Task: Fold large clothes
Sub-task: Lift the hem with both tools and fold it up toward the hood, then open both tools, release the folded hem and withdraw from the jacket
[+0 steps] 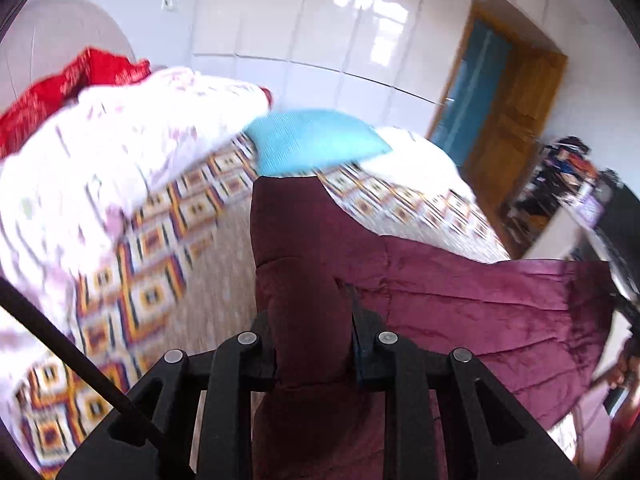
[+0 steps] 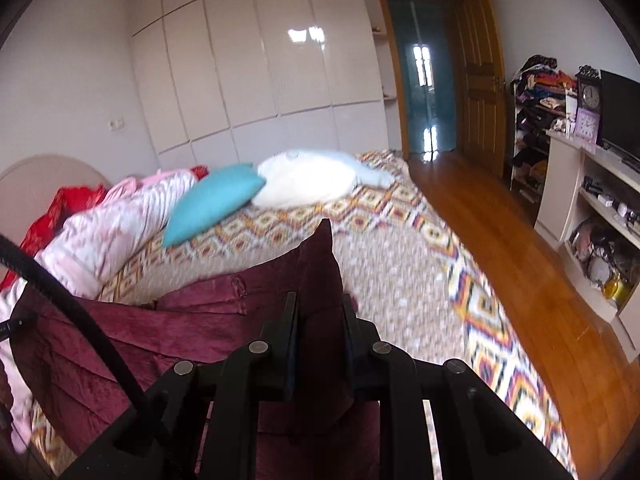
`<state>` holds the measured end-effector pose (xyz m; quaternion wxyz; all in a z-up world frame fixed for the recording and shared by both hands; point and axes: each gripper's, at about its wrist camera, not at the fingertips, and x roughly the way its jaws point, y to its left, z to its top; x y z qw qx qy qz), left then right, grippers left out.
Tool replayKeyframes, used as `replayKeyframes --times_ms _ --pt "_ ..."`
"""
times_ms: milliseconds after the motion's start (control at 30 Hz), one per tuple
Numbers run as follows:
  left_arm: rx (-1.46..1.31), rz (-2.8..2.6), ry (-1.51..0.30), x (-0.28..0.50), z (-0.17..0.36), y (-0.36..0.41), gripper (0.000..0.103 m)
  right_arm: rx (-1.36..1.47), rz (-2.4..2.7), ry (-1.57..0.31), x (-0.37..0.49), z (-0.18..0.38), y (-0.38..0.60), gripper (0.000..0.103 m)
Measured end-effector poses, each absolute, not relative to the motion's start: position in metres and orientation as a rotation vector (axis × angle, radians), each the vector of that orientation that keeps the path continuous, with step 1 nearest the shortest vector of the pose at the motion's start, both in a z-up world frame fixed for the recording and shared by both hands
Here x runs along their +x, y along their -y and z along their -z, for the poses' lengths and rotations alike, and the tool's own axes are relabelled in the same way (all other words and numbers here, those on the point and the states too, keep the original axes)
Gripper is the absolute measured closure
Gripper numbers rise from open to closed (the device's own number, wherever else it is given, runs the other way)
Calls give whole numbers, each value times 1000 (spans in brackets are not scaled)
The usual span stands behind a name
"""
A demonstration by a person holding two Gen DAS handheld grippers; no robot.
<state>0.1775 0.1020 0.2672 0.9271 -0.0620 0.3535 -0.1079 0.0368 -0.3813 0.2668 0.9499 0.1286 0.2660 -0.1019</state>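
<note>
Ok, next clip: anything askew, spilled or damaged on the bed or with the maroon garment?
Nothing stands out. The left gripper and right gripper each pinch a bunched part of the maroon garment, which hangs between them over the patterned bedspread. The teal pillow lies tilted against the pink quilt, ordinary bed clutter.

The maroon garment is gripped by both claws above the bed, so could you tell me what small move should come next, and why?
Probably lower both claws together toward the patterned bedspread. The left claw and right claw each pinch a bunched corner of the maroon garment, which hangs sagging between them, so it needs laying flat before folding.
</note>
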Motion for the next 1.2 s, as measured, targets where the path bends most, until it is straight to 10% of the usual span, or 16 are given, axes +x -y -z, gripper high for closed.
replayKeyframes --times_ms 400,633,1000,1200 --pt "23 -19 -839 352 -145 -43 75 210 377 -697 231 -164 396 84" --pt "-118 -45 -927 387 -60 -69 47 309 426 -817 268 -57 428 77" --pt "-120 -105 -859 354 -115 -89 34 405 487 -752 229 -104 460 38" --pt "-148 -104 -808 286 -165 -117 33 359 490 -710 166 -157 462 35"
